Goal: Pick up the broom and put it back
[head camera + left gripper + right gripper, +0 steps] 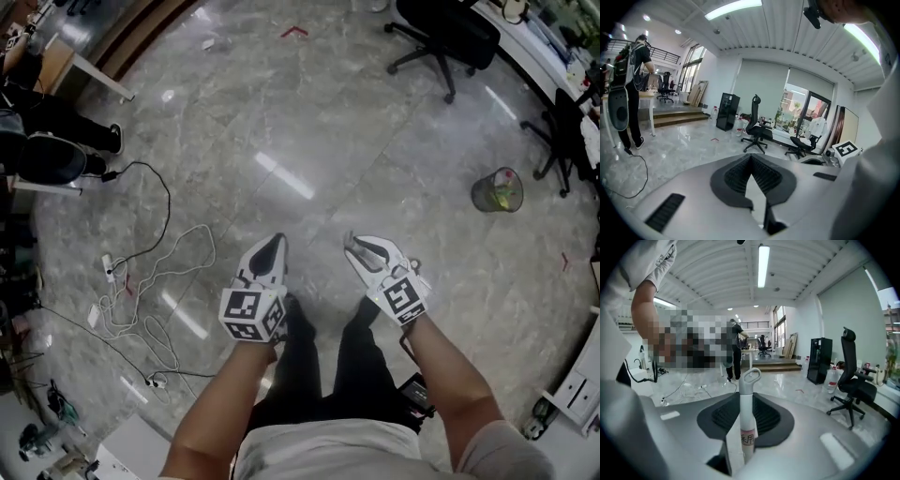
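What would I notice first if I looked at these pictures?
First, the white broom handle with a loop on top, pinched upright in the right tool. The left tool is closed on nothing. From the head view, a tangle of white cables lies on the shiny floor at the left, and a small mesh bin stands at the right.

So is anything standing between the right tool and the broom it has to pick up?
Nothing does. The white broom handle is already clamped between the jaws of the right tool, its loop end poking past them. Where the broom belongs isn't in view, so that path can't be judged.
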Demonstrator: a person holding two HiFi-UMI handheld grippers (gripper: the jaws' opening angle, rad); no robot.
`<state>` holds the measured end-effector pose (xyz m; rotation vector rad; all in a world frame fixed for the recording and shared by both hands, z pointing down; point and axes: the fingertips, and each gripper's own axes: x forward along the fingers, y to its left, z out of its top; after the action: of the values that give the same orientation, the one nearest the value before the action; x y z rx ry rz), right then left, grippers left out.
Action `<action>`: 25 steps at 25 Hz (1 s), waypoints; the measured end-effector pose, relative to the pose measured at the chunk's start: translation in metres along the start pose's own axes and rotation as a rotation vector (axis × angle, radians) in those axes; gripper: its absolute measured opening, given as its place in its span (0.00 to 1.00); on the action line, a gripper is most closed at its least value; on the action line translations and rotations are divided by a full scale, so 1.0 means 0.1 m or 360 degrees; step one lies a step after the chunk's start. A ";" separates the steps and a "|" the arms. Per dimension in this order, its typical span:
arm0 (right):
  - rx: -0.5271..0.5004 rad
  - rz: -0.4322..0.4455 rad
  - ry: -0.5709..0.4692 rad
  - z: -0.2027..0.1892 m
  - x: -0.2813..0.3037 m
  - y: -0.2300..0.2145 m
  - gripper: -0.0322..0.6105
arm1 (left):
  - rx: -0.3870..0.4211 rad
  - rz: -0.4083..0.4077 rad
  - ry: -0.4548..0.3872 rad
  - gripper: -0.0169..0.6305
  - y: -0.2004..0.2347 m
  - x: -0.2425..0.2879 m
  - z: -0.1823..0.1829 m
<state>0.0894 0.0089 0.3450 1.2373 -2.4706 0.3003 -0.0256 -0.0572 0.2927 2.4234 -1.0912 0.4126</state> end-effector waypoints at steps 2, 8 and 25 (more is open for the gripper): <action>0.0031 -0.0040 -0.0075 0.36 -0.22 0.02 0.18 | 0.0032 -0.0013 -0.0019 0.03 -0.14 -0.18 0.25; 0.0091 -0.0075 -0.0245 1.53 -0.86 0.22 0.18 | 0.0095 -0.0109 -0.0133 0.03 -0.65 -0.87 1.20; -0.0105 0.0028 -0.0655 4.26 -1.59 0.84 0.18 | 0.0352 -0.0102 -0.0608 0.03 -1.05 -2.00 3.21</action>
<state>0.0155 0.0282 -0.1113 1.3620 -2.8063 -0.0395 -0.0472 -0.0340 -0.0985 2.8041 -1.1670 0.0476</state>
